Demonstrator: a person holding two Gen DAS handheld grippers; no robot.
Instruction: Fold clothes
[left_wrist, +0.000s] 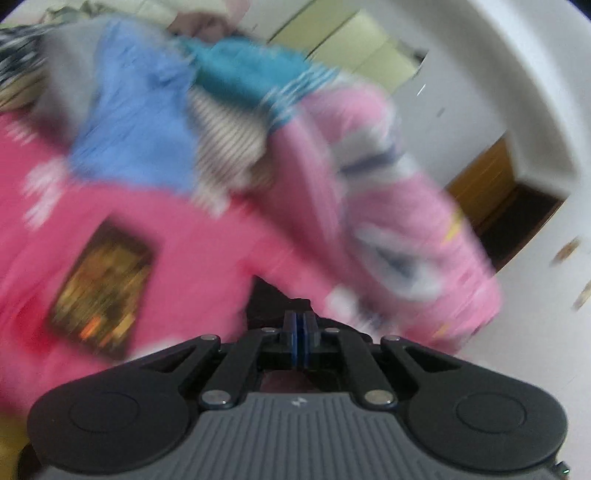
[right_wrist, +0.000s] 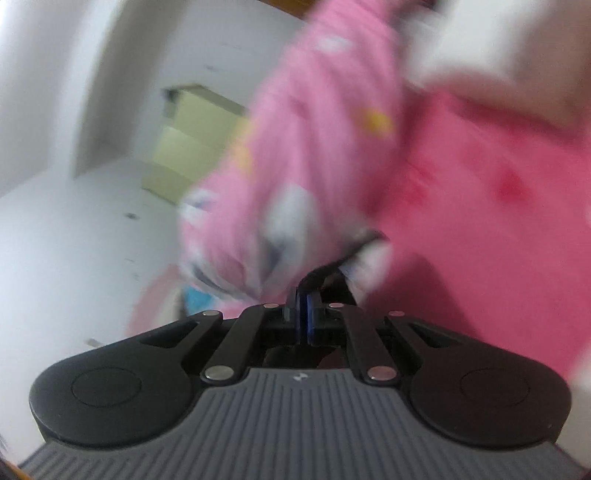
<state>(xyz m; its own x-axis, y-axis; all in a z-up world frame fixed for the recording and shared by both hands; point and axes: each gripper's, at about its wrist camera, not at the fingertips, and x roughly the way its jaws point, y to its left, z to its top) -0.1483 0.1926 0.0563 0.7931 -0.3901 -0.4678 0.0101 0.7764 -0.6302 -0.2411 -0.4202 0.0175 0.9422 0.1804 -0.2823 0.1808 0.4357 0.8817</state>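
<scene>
Two grippers, both with their jaws drawn together, and we read each as pinched on cloth. In the left wrist view the left gripper has its blue pads nearly touching, with a dark edge of fabric rising just ahead of the tips; in the right wrist view the right gripper has the same closed look, and a dark band of cloth runs up from between its tips. Motion blur smears both pictures, so we cannot say for certain which garment that dark edge belongs to.

Our best judgement is that it is the bright pink garment, the one with the dark printed patch — it fills the near field in both views and hangs close to the tips. A paler pink patterned piece drapes beside it, with blue, teal and striped clothes heaped behind. Beyond them we see a white wall and a pale yellow cabinet.

To do this step well, we should keep both pinches firm and level with each other, so the held edge stays taut between the hands. We would lift clear of the heap before spreading — otherwise the paler piece may come along. Slowing down would help too: a steadier hold lets us check that each side has only one layer, and that both corners belong to the same garment.
</scene>
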